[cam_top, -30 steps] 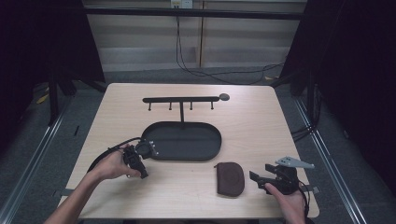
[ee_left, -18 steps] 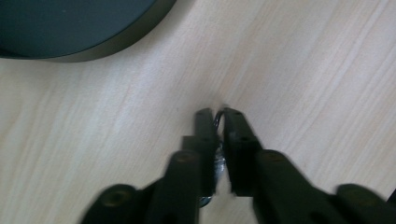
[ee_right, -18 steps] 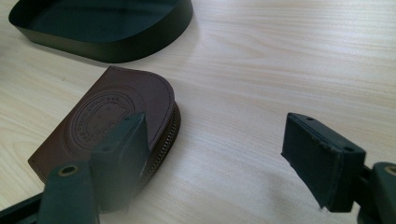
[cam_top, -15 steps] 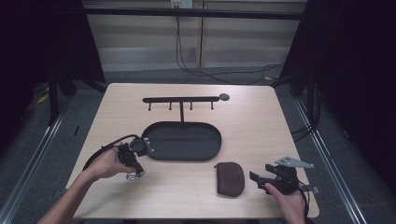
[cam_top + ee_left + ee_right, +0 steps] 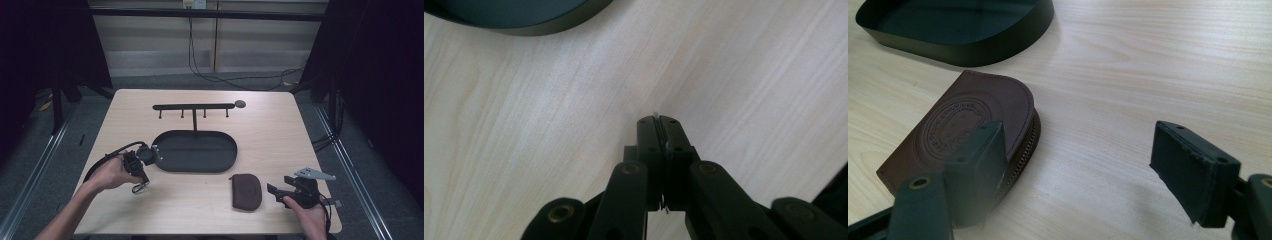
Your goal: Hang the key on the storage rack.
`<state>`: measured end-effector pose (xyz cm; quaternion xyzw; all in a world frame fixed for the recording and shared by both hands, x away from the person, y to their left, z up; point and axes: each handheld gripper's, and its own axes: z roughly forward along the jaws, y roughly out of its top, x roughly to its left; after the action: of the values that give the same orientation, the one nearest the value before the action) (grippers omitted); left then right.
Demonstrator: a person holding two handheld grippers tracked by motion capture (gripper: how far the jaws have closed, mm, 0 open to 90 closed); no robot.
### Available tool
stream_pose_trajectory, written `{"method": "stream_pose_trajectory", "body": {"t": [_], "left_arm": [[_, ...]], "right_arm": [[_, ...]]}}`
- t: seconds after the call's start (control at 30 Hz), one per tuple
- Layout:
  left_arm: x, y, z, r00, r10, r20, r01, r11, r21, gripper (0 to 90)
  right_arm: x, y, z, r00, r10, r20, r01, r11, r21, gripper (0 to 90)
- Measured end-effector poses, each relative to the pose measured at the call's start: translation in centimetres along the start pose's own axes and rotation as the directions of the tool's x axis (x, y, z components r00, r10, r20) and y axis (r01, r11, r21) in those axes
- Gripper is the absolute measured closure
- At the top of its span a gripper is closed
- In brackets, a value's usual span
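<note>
Left gripper (image 5: 140,181) (image 5: 659,125): jaws have just been closing and are now together. A thin pale sliver sits pinched between the pads in the left gripper view. In the high view, a small silvery metal ring (image 5: 139,188) hangs at the tips, just over the table; it looks like the clamped item, but it is too small to identify further. Left hand (image 5: 112,171) wraps the gripper body, and its cable loops back along the forearm.

Just beyond the left gripper is the black oval metal tray (image 5: 200,170) (image 5: 524,27), its near-left rim close to the gripper body, not touching.

Right gripper (image 5: 272,190) (image 5: 1078,135): jaws wide apart with nothing between them, low over the table at the near right edge. Right hand (image 5: 305,212) is behind it.

A brown leather zip pouch with a round embossed stamp (image 5: 246,191) (image 5: 963,130) lies flat just beside the right gripper's tips. It is outside the gap and in front of the tray.

A black metal hook rack (image 5: 194,106) stands behind the tray, mid-table, on the light wooden table (image 5: 280,140).
</note>
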<state>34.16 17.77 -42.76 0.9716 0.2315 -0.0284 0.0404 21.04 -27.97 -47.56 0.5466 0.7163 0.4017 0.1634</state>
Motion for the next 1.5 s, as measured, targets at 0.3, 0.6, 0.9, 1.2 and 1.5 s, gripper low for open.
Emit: {"method": "stream_pose_trajectory", "body": {"t": [0.3,0.6,0.9,1.2,1.5], "left_arm": [[-0.1,-0.2,-2.3,0.9998,0.022,-0.003,-0.022,0.9998,-0.001,89.1],[0.2,-0.3,-3.0,0.9997,0.021,-0.007,-0.021,0.9997,0.008,89.2],[0.6,-0.2,-4.4,0.9999,0.012,0.004,-0.012,0.9992,-0.037,89.2],[0.7,0.1,-5.9,0.9999,-0.007,0.009,0.008,0.9963,-0.086,89.2],[1.7,-0.1,-6.8,0.9992,-0.017,0.036,0.021,0.9923,-0.122,89.2]], "right_arm": [[0.0,0.0,0.0,1.0000,0.000,0.000,0.000,1.000,0.000,22.2],[0.0,0.0,0.0,1.0000,-0.002,-0.001,0.002,1.000,-0.002,21.9],[0.0,0.0,0.0,1.0000,-0.001,0.000,0.001,1.000,-0.001,21.8],[0.0,0.0,0.0,1.0000,-0.001,0.000,0.001,1.000,0.000,21.6],[0.0,0.0,0.0,1.0000,-0.002,-0.001,0.002,1.000,0.002,21.4]]}}
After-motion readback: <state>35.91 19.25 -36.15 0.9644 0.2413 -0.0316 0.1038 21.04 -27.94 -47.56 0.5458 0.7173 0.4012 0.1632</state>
